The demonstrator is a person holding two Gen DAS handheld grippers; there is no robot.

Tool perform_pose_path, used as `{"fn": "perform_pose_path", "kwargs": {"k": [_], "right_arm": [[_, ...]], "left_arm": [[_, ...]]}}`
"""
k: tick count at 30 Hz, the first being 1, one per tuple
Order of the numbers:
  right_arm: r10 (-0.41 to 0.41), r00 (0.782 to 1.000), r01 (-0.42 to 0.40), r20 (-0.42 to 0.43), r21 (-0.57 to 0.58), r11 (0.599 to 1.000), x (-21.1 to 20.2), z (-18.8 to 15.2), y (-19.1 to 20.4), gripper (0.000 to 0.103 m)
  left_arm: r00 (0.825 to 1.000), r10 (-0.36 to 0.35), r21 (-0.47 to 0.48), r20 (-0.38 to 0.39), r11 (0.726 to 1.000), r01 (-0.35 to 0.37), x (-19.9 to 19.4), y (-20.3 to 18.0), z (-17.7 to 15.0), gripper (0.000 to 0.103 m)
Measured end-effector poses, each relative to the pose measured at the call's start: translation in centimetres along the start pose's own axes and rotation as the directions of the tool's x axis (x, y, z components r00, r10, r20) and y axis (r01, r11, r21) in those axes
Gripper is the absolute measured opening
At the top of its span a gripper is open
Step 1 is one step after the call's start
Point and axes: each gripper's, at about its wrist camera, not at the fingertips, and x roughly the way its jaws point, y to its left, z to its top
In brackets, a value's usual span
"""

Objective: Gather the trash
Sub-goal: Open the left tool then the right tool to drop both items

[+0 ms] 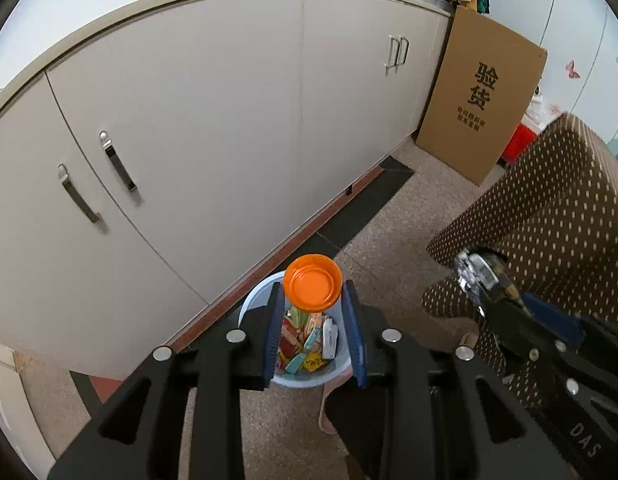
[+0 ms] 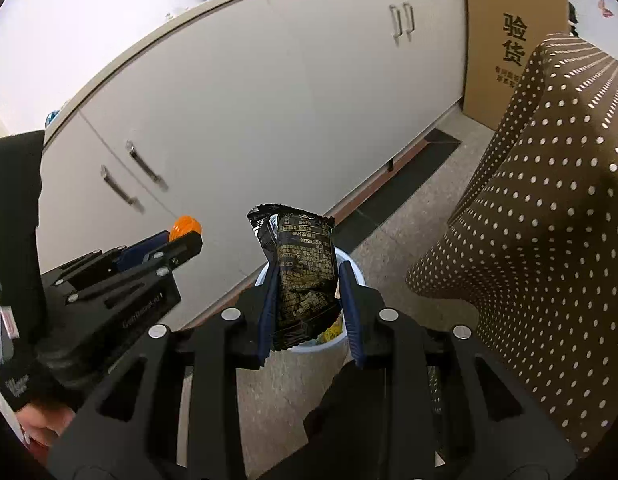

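My left gripper (image 1: 312,294) is shut on an orange bottle cap (image 1: 312,282) and holds it above a light blue trash bin (image 1: 255,298) on the floor, which holds several colourful wrappers (image 1: 305,340). My right gripper (image 2: 307,276) is shut on a black snack wrapper (image 2: 303,276) and holds it above the same bin (image 2: 349,260). The left gripper with the orange cap (image 2: 184,227) shows at the left of the right wrist view. The right gripper with its wrapper (image 1: 475,270) shows at the right of the left wrist view.
White cabinet doors (image 1: 213,120) with metal handles stand just behind the bin. A cardboard box (image 1: 485,92) leans at the cabinet's far end. A brown polka-dot cloth (image 2: 541,200) hangs on the right. The floor (image 1: 389,240) is speckled tile.
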Motion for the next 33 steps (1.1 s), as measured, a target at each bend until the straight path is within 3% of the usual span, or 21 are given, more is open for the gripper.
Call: {"fn": "perform_pose_path", "kwargs": {"k": [1, 2, 4, 14, 23, 33], "right_arm": [[-0.001, 1.0, 0.001, 0.008, 0.007, 1.0, -0.1, 0.1, -0.1, 0.029], [-0.001, 1.0, 0.001, 0.012, 0.017, 1.0, -0.1, 0.2, -0.3, 0.029], [-0.001, 1.0, 0.001, 0.013, 0.027, 1.0, 0.1, 0.2, -0.5, 0.03], [0.013, 1.0, -0.013, -0.014, 0.03, 0.999, 0.8, -0.2, -0.5, 0.03], [0.025, 1.0, -0.025, -0.019, 0.013, 1.0, 1.1, -0.3, 0.6, 0.03], [0.062, 0.997, -0.061, 0.039, -0.026, 0.998, 1.4, 1.4, 3.1, 0.032]], "left_arm": [[1.0, -0.004, -0.01, 0.004, 1.0, 0.004, 0.2, 0.0, 0.3, 0.032], [1.0, 0.001, -0.022, 0.001, 1.0, -0.001, 0.3, 0.1, 0.6, 0.054], [1.0, 0.017, -0.065, -0.003, 0.998, -0.017, 0.4, 0.6, 0.7, 0.078], [1.0, 0.014, -0.051, -0.015, 0.999, -0.015, 0.1, 0.5, -0.7, 0.078], [0.999, 0.054, -0.069, 0.008, 0.996, -0.053, -0.8, 1.7, -0.8, 0.078], [0.995, 0.093, -0.206, 0.025, 0.975, -0.086, -2.2, 4.8, -0.7, 0.08]]}}
